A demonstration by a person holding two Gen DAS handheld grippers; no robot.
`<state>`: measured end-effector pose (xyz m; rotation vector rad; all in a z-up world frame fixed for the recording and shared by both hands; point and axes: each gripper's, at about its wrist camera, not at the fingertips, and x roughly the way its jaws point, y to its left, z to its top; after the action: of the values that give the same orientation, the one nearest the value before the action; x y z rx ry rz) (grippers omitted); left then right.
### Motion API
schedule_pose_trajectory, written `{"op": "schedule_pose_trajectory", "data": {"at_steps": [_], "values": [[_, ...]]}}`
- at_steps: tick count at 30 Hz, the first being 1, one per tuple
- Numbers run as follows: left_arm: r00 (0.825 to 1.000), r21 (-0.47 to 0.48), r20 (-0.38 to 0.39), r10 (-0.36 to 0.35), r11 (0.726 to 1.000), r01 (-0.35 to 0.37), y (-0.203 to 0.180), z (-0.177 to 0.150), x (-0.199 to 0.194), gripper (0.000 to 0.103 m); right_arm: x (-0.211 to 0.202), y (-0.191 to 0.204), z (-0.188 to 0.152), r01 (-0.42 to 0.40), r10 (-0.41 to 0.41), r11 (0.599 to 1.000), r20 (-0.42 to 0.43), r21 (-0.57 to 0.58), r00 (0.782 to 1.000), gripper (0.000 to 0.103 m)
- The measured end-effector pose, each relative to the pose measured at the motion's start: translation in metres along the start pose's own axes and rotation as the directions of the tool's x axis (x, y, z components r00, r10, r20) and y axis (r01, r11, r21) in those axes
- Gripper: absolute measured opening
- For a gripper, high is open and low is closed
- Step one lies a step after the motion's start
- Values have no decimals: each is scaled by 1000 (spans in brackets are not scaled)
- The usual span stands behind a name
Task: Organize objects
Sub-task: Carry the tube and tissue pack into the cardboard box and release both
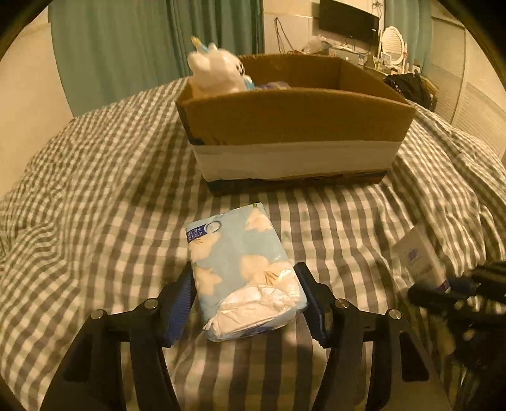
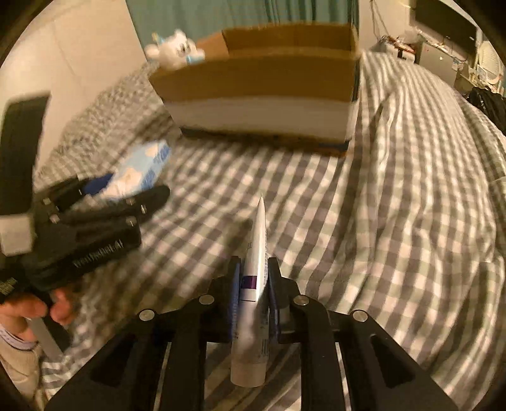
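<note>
A light blue tissue pack (image 1: 234,246) with white flower print sits between the fingers of my left gripper (image 1: 243,269), which presses on both of its long sides, just above the checked bedspread (image 1: 95,189). My right gripper (image 2: 254,262) is shut on a white tube (image 2: 257,234) with a purple band, crimped end pointing forward. Ahead of both stands an open cardboard box (image 1: 294,126) with a white band; a white plush toy (image 1: 215,69) pokes out of its left corner. The right wrist view shows the left gripper (image 2: 136,185) with the tissue pack (image 2: 142,170), blurred.
The bedspread (image 2: 395,205) is rumpled into folds right of the box (image 2: 259,82). A hand (image 2: 47,306) holds the left tool's handle. Green curtains (image 1: 142,41) hang behind the bed. A desk with a screen (image 1: 348,19) and mirror stands far right.
</note>
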<state>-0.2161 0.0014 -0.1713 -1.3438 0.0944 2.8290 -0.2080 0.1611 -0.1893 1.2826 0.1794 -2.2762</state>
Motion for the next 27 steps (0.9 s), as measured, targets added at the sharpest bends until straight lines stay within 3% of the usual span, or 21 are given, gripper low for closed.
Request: {"op": "schedule_pose_trajectory", "data": {"at_steps": [8,15,22,27], "values": [[993,29,108,-42,999,39,-9,36,-48,63,-83,15,42,58,-46,996,166,-66,985,15],[959,52,255,-120,992,111,-11,118,-96,63,-138,8,117,89,-55,991,311,-96,949,15],[953,58,284,-105,994,92,-15,165,-78,63,-129,-14,164,94,-72,995,358,-45,931,15],[961,53,262,-84,996,73,-13,179,-35,63,-88,-33,174,70,-59,997,329,-22,942,15]]}}
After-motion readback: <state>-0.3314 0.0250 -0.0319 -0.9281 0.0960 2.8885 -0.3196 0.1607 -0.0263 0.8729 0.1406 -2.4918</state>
